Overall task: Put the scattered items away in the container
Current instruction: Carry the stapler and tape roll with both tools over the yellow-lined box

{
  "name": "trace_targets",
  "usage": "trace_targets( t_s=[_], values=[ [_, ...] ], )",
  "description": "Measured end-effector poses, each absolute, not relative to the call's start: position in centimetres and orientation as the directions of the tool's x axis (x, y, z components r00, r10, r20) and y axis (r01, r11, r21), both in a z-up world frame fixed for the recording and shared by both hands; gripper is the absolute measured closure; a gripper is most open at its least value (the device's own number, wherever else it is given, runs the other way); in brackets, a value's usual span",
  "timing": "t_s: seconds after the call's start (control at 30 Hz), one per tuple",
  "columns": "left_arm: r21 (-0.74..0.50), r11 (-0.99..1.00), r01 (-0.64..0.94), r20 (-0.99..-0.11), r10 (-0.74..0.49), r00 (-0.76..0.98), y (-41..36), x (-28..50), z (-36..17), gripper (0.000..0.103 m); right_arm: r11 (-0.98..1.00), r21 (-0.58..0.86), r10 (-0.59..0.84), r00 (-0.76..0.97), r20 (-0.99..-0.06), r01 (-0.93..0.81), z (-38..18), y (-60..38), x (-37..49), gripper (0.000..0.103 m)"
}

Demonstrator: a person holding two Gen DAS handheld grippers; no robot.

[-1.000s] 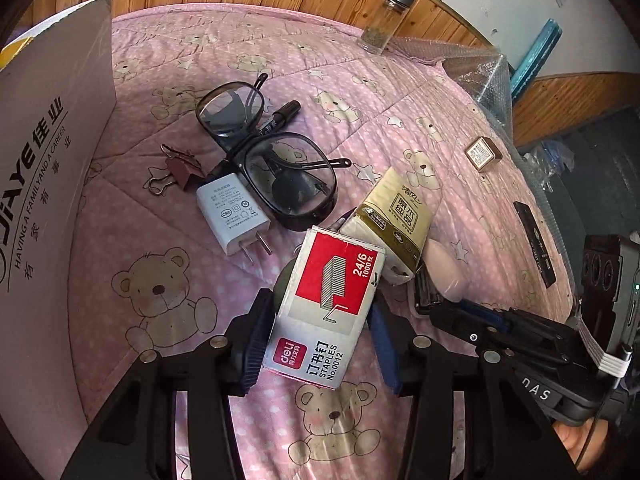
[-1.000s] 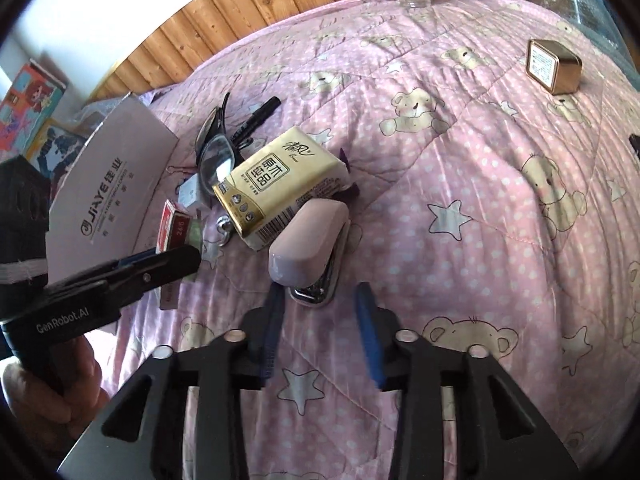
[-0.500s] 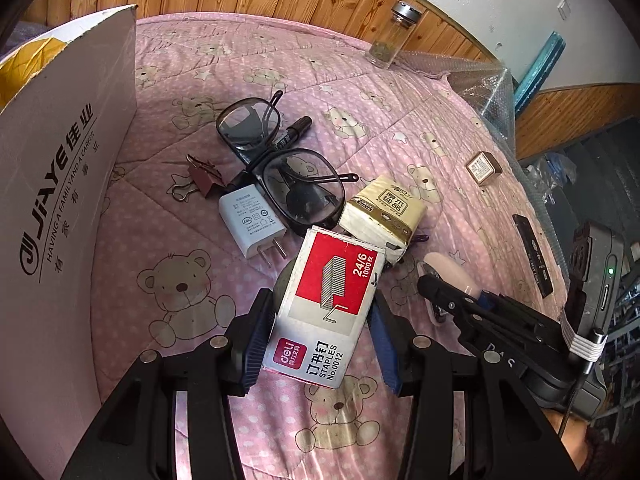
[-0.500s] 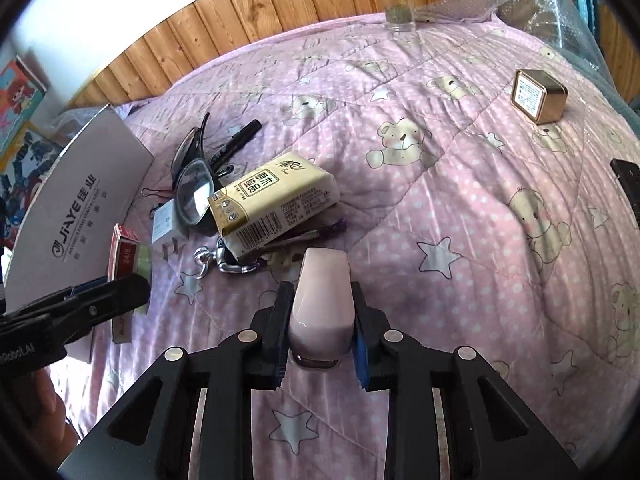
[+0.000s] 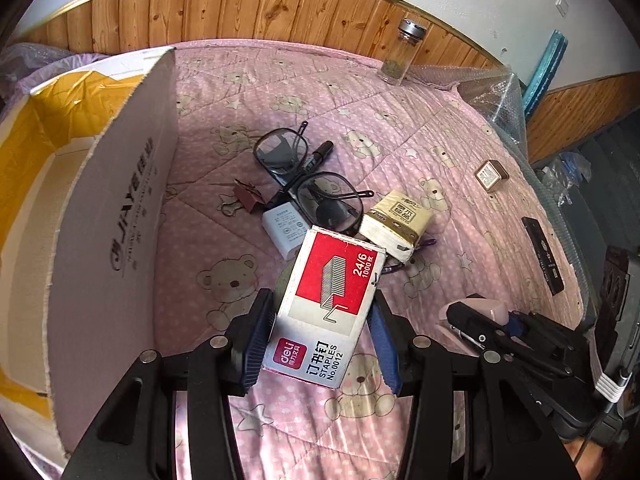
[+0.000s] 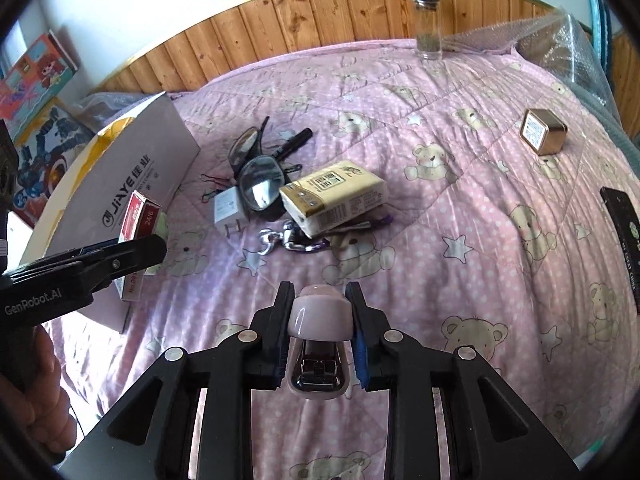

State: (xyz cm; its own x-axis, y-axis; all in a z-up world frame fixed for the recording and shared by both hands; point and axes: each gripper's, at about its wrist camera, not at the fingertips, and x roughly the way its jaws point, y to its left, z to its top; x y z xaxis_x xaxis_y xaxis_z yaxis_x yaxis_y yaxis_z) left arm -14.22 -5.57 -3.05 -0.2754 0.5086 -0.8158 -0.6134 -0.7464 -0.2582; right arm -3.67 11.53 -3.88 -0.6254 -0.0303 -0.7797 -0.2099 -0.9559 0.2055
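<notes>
My left gripper (image 5: 322, 324) is shut on a red and white staples box (image 5: 328, 304), held above the pink quilt. The right gripper (image 6: 320, 320) is shut on a pale pink stapler (image 6: 320, 318), lifted off the quilt. A white cardboard box (image 5: 116, 216) with a yellow lining stands open at the left. Still on the quilt lie two pairs of glasses (image 5: 304, 184), a black marker (image 5: 322, 152), a white charger (image 5: 284, 230), a binder clip (image 5: 246, 198), a tissue pack (image 6: 334, 196) and a carabiner (image 6: 292, 242). In the right wrist view the left gripper (image 6: 132, 256) hangs beside the cardboard box (image 6: 132, 176).
A glass jar (image 6: 428, 20) stands by the wooden headboard. A small gold tin (image 6: 542, 132) and a black flat case (image 6: 624, 228) lie at the right. Bubble wrap (image 5: 492, 96) covers the far right corner. A hand (image 6: 32, 400) holds the left gripper's handle.
Both grippers have risen and pulled back from the pile. The right gripper closed on the stapler and lifted it off the quilt. The staples box stays in the left gripper, now nearer the cardboard box.
</notes>
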Motion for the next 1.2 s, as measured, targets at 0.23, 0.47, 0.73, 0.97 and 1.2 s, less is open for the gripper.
trace_targets(
  t_s=[0.23, 0.47, 0.73, 0.97, 1.2],
  values=[
    [-0.255, -0.774, -0.579, -0.788, 0.514, -0.339, -9.0, -13.9, -0.5, 0.054, -0.978, 0.168, -0.045, -0.653, -0.756, -0.127, -1.3, 7.9, -3.8, 0.076],
    [-0.270, -0.789, -0.552, -0.755, 0.529, -0.388, -12.2, -13.8, 1.7, 0.054, -0.989, 0.133, -0.057, -0.691, -0.720, -0.058, 1.8, 4.4, -3.8, 0.076],
    [-0.296, -0.808, -0.510, -0.711, 0.543, -0.447, -16.1, -14.4, 4.2, 0.054, -0.995, 0.085, -0.094, -0.714, -0.694, 0.048, 4.0, 0.2, -4.1, 0.076],
    [-0.317, -0.829, -0.460, -0.679, 0.537, -0.501, -19.7, -15.3, 5.9, 0.054, -0.992, 0.063, -0.122, -0.726, -0.677, 0.108, 5.4, -2.2, -4.3, 0.076],
    [-0.311, -0.849, -0.427, -0.665, 0.515, -0.541, -21.9, -15.9, 6.7, 0.054, -0.984, 0.035, -0.154, -0.738, -0.657, 0.174, 7.3, -4.6, -4.8, 0.076]
  ],
)
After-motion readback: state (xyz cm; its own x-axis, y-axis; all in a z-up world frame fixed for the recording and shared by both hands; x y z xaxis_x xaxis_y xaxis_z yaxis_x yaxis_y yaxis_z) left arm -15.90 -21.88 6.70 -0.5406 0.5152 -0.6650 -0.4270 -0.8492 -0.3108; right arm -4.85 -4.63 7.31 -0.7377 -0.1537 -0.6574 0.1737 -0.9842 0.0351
